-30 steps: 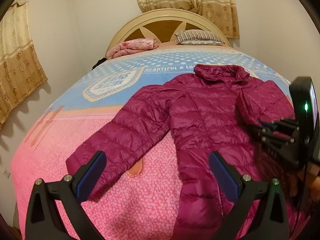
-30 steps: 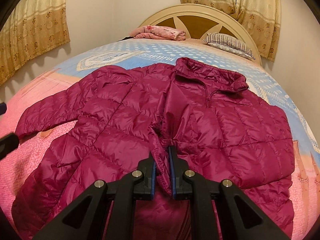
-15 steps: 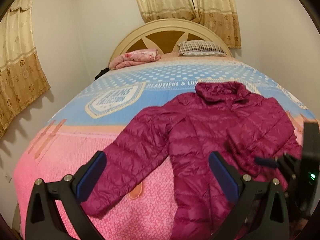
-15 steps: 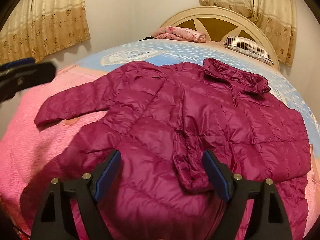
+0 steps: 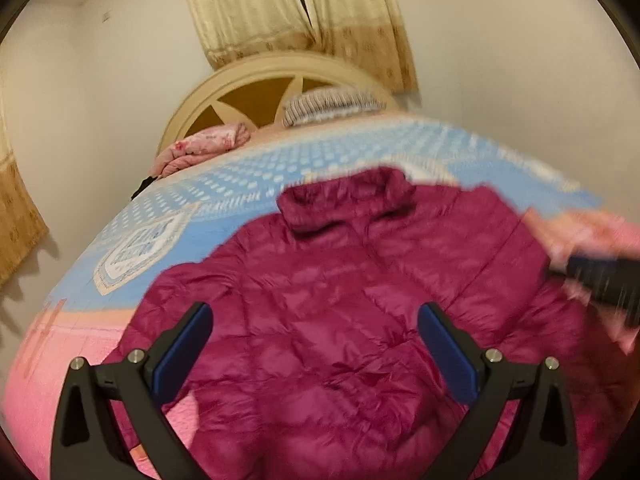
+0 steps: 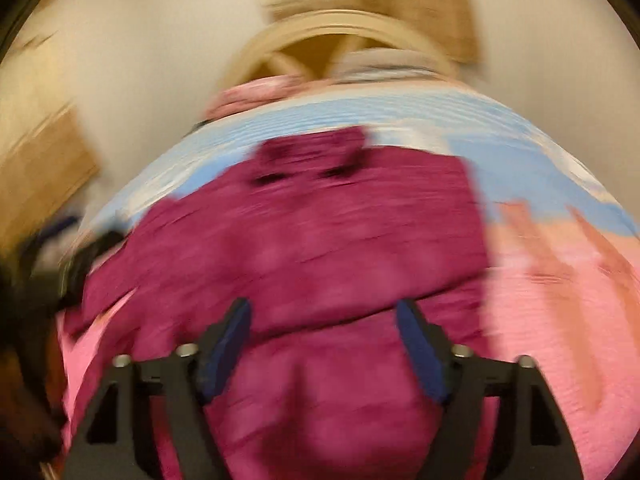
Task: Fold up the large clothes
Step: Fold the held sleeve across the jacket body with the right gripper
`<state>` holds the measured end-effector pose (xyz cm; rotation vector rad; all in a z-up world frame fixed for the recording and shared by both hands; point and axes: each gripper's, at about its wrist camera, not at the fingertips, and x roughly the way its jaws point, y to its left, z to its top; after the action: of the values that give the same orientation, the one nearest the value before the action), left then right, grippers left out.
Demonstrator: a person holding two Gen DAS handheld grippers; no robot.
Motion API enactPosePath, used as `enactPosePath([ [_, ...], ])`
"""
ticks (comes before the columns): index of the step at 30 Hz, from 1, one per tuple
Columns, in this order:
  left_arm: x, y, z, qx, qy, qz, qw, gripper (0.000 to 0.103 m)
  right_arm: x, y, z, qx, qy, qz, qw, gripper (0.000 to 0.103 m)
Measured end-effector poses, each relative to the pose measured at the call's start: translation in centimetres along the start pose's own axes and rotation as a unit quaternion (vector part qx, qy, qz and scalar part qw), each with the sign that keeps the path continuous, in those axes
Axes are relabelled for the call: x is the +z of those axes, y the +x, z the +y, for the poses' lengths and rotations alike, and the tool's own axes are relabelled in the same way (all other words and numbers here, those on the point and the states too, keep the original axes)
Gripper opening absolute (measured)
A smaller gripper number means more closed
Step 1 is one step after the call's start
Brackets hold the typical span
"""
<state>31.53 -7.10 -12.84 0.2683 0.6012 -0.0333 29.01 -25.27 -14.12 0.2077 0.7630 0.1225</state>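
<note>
A magenta puffer jacket (image 5: 340, 300) lies flat on the bed, collar toward the headboard, with its right sleeve folded across the front. It also shows, blurred, in the right wrist view (image 6: 320, 248). My left gripper (image 5: 316, 344) is open and empty above the jacket's lower body. My right gripper (image 6: 324, 344) is open and empty above the jacket's hem. The right gripper shows as a dark blur at the right edge of the left wrist view (image 5: 604, 276).
The bed (image 5: 80, 340) has a pink and blue cover. A wooden headboard (image 5: 256, 92), a striped pillow (image 5: 332, 106) and a folded pink blanket (image 5: 200, 148) are at the far end. Curtains (image 5: 304, 12) hang behind. Walls stand on both sides.
My right gripper let go of the folded sleeve, opened and swung right. My left gripper moved right over the jacket's body. Both views are now motion-blurred.
</note>
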Motion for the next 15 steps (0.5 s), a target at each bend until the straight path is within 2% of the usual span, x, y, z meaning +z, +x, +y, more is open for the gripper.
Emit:
enactPosePath([
  [3, -0.8, 3.2, -1.5, 0.044, 0.032, 0.027, 0.9982, 0.103, 2.8, 2.1, -2.8, -0.035, 0.03, -0.009, 0.999, 0.053],
  [5, -1.5, 4.9, -1.0, 0.051, 0.026, 0.049, 0.9972, 0.103, 4.2, 3.5, -3.5, -0.038, 0.04, -0.009, 0.998, 0.051],
  [8, -2.5, 6.2, -0.2, 0.043, 0.004, 0.074, 0.9963, 0.103, 5.2, 6.2, -3.6, -0.038, 0.032, -0.003, 0.999, 0.051],
  [10, -2.9, 7.1, 0.0, 0.036, -0.001, 0.094, 0.9949, 0.103, 5.1, 8.2, -3.1, -0.04, 0.018, 0.016, 0.999, 0.051],
  [15, -3.7, 8.2, 0.5, 0.008, -0.027, 0.118, 0.9926, 0.103, 3.0, 11.9, -4.5, -0.044, 0.023, 0.067, 0.997, 0.05],
])
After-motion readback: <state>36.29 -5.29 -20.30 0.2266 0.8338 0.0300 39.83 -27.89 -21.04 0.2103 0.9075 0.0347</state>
